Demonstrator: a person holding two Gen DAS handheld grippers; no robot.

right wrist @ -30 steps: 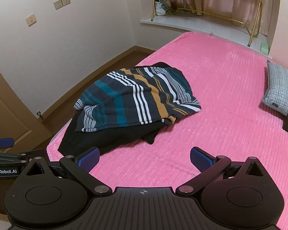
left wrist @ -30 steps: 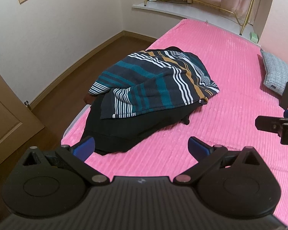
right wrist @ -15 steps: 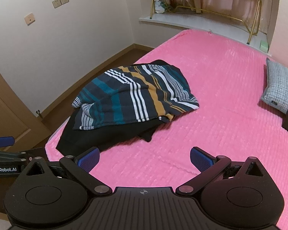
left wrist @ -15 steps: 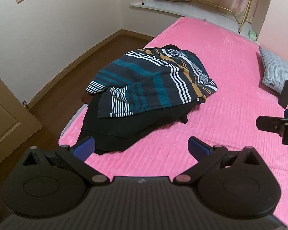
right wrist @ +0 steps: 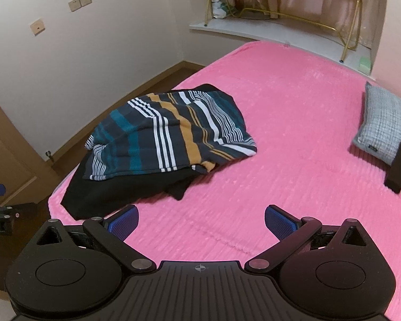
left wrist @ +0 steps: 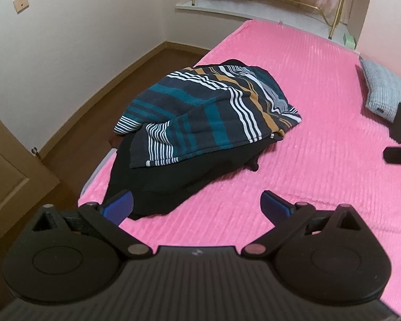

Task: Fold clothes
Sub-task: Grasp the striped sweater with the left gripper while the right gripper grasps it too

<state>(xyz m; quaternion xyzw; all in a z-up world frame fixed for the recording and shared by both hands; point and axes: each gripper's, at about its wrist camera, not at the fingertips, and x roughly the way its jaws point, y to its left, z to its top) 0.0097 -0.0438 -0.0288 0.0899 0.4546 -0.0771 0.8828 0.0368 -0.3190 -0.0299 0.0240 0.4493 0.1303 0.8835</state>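
Both claws (left wrist: pixel 196 206) (right wrist: pixel 200 220) neared the striped garment (left wrist: pixel 214 112) at bed (left wrist: pixel 320 80) edge, spread.

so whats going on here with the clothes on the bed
A person holds a gripper in each hand over a pink bed, about to fold clothes. The left gripper and right gripper both have their jaws open and hold nothing. A striped garment lies crumpled on top of a black garment near the bed's left edge, untouched. A grey pillow sits off to the right.
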